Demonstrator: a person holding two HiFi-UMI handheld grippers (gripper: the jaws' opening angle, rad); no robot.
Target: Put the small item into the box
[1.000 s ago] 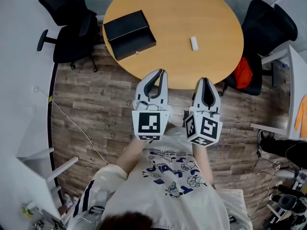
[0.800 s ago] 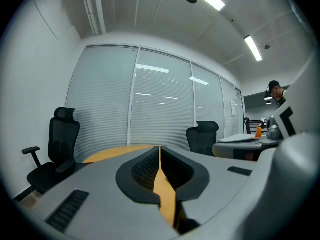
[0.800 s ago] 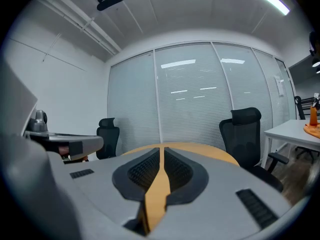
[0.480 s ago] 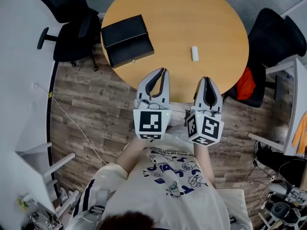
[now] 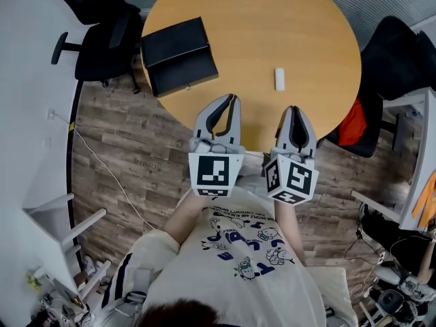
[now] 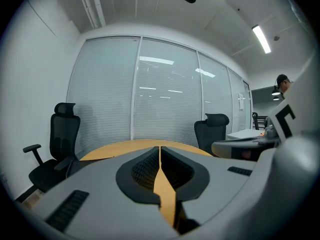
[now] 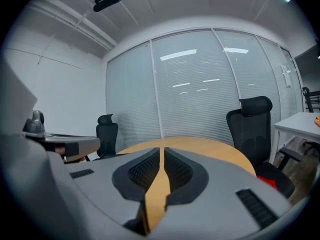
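A small white item [image 5: 279, 78] lies on the round wooden table [image 5: 286, 19], right of centre. A black box [image 5: 178, 54] with its lid on sits at the table's left edge. My left gripper [image 5: 233, 99] hangs over the table's near rim, shut and empty, its tips meeting in the left gripper view [image 6: 160, 148]. My right gripper [image 5: 293, 109] is beside it at the same rim, also shut with nothing in it [image 7: 162, 149]. Both point toward the table; the white item lies just beyond the right one.
Black office chairs stand at the far left [image 5: 102, 39] and at the right [image 5: 398, 53], the right one with a red cloth [image 5: 352, 122] on it. A white desk [image 5: 419, 162] is at the right edge. A cable [image 5: 109, 176] runs over the wooden floor.
Both grippers and the head have moved forward toward the table; the tips now reach over its near rim. Both stay shut.
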